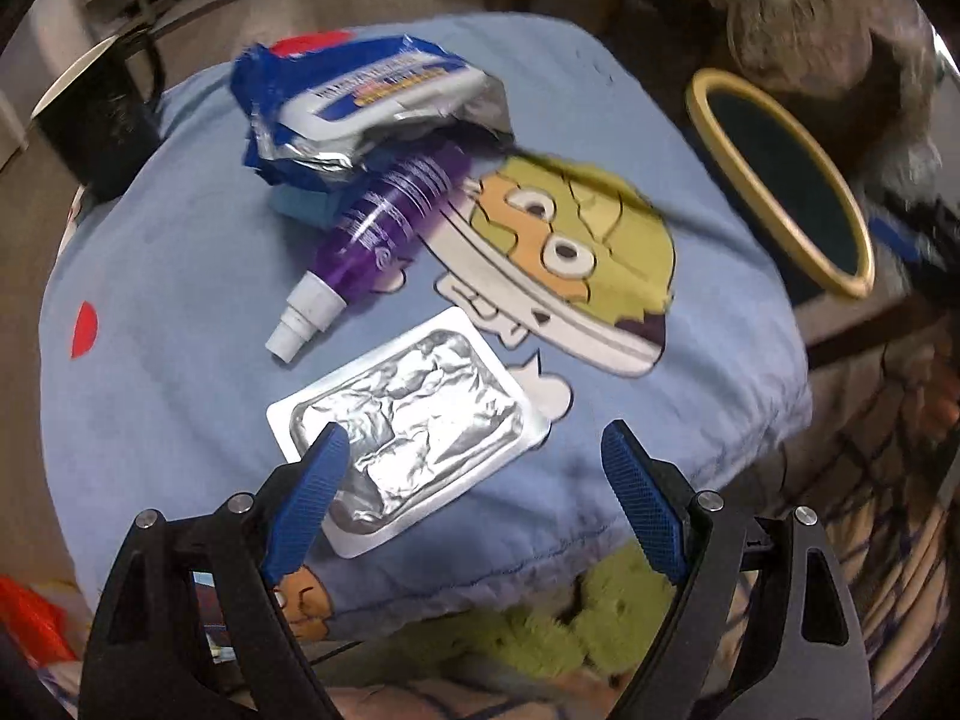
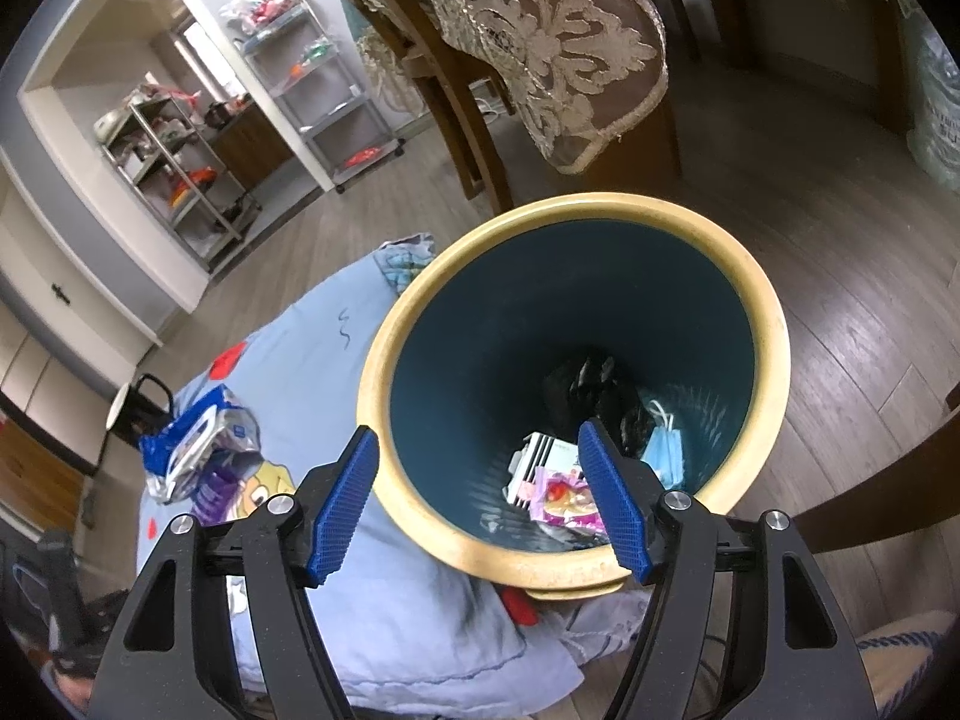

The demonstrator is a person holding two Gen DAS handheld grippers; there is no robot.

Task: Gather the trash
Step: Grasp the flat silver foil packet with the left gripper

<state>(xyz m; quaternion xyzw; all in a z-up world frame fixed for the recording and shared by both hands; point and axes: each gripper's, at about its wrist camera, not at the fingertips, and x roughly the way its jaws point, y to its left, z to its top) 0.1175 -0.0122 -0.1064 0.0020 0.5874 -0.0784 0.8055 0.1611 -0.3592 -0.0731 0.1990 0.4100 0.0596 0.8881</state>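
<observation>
Currently I see my left hand-held gripper (image 1: 474, 450) angled down over a light blue cartoon-print cloth (image 1: 180, 396), its blue pads spread wide and grasping nothing. Between the pads, nearer the left one, lies a flat white tray sealed with crumpled foil (image 1: 414, 420); the left pad overlaps its near corner in view, but I cannot tell whether it touches. Just beyond the tray a purple bottle (image 1: 384, 222) lies on its side, white cap pointing back toward the hand-held gripper. Its far end is tucked under a torn blue and silver wrapper (image 1: 360, 114), the farthest item from the pads. To the right, off the cloth's edge, stands a bin with a yellow rim (image 1: 780, 180).

My right hand-held gripper (image 2: 480, 468) hangs over that bin (image 2: 762, 300), released and empty, the left pad over the near rim and the right pad over the opening. Below the pads, at the bin's bottom, rest a pink wrapper (image 2: 564, 501), a white packet (image 2: 531, 468), a blue face mask (image 2: 666, 450) and something black (image 2: 600, 390). Left of this hand-held gripper, the wrapper and bottle remain on the cloth.
</observation>
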